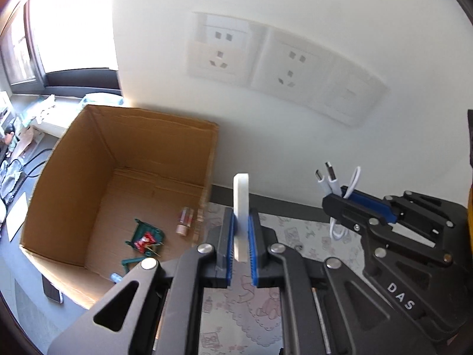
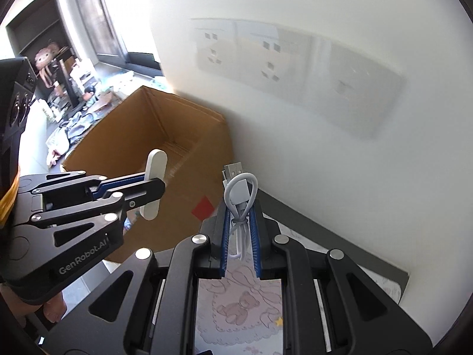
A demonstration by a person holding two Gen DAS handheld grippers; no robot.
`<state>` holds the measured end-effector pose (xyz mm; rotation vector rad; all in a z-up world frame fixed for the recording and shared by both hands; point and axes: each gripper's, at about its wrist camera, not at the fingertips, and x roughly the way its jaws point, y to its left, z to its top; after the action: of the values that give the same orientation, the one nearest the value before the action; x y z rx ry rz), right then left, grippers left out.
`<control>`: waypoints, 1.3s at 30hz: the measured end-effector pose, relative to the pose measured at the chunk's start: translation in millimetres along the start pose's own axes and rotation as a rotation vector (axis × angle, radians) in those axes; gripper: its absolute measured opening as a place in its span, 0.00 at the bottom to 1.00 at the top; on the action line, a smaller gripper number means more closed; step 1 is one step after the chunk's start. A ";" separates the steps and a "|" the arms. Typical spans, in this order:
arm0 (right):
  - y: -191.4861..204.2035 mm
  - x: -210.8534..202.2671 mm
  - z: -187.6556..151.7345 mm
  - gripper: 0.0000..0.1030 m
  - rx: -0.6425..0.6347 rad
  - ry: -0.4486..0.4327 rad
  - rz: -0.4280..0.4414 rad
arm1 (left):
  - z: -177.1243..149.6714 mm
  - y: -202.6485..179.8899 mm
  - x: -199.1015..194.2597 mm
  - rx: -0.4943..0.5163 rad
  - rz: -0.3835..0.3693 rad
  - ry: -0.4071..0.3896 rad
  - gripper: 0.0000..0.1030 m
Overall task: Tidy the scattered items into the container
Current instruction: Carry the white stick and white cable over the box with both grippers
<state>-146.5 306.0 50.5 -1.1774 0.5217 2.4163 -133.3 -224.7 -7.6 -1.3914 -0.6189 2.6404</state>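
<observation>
My left gripper [image 1: 241, 222] is shut on a flat white oblong piece [image 1: 240, 204] that stands upright between the blue pads, just right of the open cardboard box [image 1: 68, 148]. The box holds a green-and-red item [image 1: 145, 238] and a small pink tube [image 1: 184, 222]. To the right, my right gripper [image 1: 340, 198] is shut on a bundled white USB cable [image 1: 331, 182]. In the right wrist view the cable [image 2: 241, 195] sits pinched in the right gripper [image 2: 240, 216], with the left gripper [image 2: 155, 190] and its white piece [image 2: 153, 171] at left, before the box [image 2: 165, 130].
A white wall with wall sockets [image 1: 266, 65] rises behind the box. A mat with a pink bear print [image 2: 236, 310] covers the surface below. A phone [image 1: 51, 291] lies left of the box. Cables and clutter [image 1: 14, 159] fill the far left by the window.
</observation>
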 end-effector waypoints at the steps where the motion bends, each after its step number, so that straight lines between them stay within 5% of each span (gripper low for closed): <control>1: 5.1 0.9 3.9 0.13 -0.013 -0.001 0.007 | 1.7 5.1 -2.3 -0.005 0.007 -0.006 0.09; 19: 99.4 47.9 44.7 0.13 -0.179 0.039 0.174 | -1.8 114.0 -5.8 -0.150 0.118 -0.029 0.09; 39: 146.8 141.5 34.1 0.13 -0.301 0.220 0.248 | -25.7 178.8 55.3 -0.264 0.171 0.111 0.09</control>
<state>-322.7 224.7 -20.9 -1.6028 0.3966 2.6592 -126.0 -365.4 -133.5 -1.7201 -0.8996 2.6614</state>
